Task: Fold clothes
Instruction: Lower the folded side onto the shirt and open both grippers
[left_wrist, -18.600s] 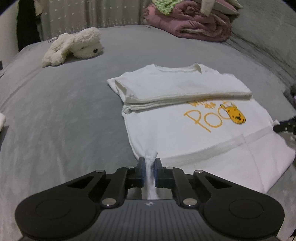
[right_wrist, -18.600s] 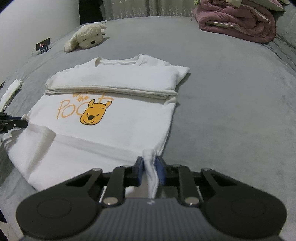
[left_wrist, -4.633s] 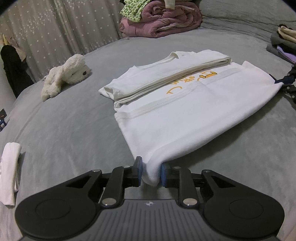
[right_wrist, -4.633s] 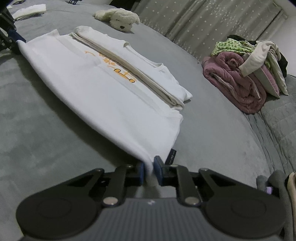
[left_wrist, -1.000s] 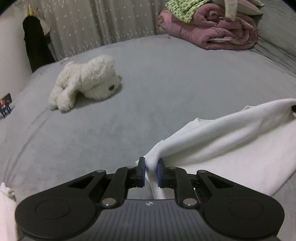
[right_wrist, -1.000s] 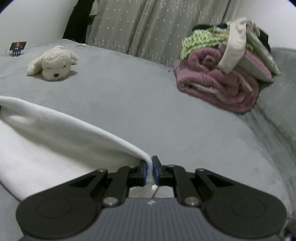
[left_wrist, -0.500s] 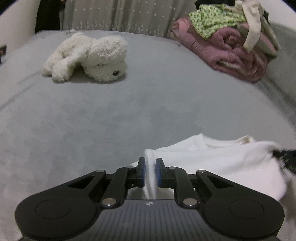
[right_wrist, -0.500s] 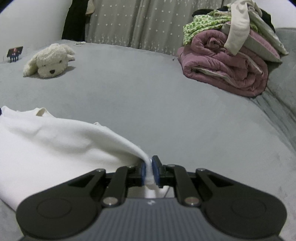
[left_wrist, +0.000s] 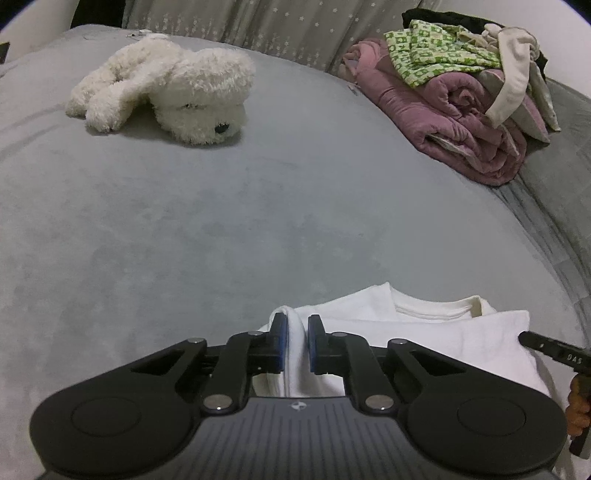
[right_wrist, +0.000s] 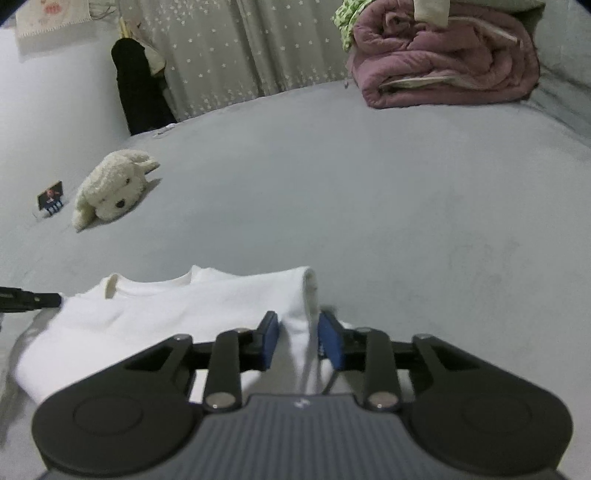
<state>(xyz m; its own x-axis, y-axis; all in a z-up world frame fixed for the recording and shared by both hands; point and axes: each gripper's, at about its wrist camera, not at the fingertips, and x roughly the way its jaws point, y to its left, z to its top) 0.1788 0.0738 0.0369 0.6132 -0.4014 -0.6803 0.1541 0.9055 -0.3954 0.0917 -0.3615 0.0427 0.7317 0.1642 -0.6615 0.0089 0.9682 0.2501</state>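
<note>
A white shirt lies folded on the grey bed, its collar facing the far side. My left gripper is shut on the shirt's near-left corner, a fold of white cloth filling the gap as the jaws close tighter. In the right wrist view the shirt spreads to the left. My right gripper stands over its right corner. Its jaws are opening: the cloth still rises between the blue pads, with gaps on both sides. A dark finger of each gripper shows at the edge of the other's view.
A white plush dog lies at the far left, also seen as the plush dog beside a small photo stand. A pink quilt pile with clothes sits at the far right. Curtains close off the back.
Both grippers have come down and forward, laying the lifted shirt edge onto the collar end. The right jaws have parted from the cloth; the left still pinches it.
</note>
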